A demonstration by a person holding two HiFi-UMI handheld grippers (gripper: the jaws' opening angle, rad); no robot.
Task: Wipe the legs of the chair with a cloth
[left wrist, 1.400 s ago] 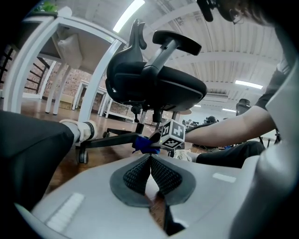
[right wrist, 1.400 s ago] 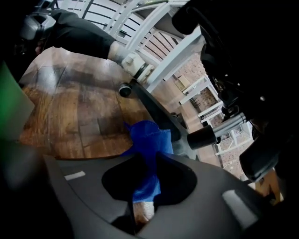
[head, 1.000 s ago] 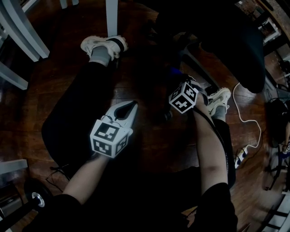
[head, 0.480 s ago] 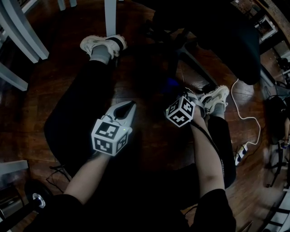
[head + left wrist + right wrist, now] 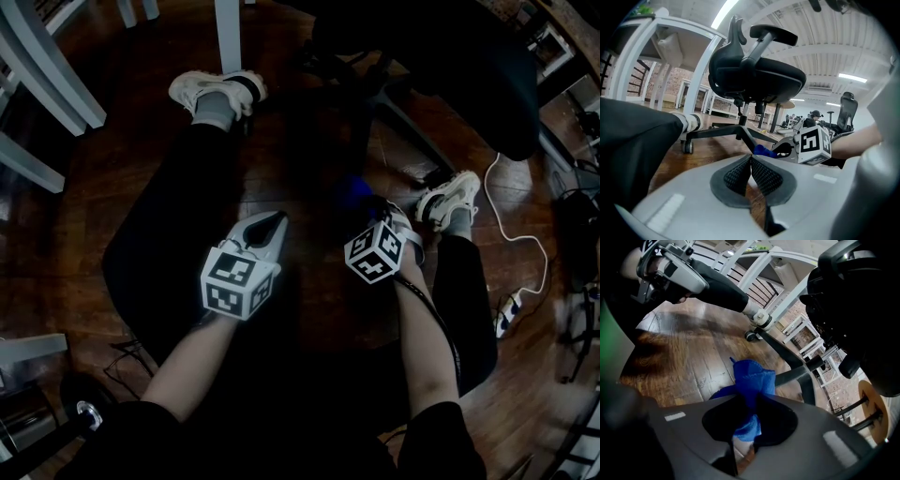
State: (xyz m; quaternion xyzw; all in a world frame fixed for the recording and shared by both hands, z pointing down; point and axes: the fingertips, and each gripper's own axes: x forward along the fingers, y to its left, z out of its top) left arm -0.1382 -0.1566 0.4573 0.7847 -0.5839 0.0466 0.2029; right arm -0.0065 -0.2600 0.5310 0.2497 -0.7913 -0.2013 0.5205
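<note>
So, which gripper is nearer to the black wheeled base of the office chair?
Right. The right gripper, shut on a blue cloth, is just before a leg of the black wheeled base. The left gripper, shut and empty, is farther back, with wooden floor between.

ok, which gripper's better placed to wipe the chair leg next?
Right. The right gripper is shut on the cloth, and the cloth's free end sits close to a chair leg. The left gripper is shut, holds nothing, and sits further back from the chair's base.
</note>
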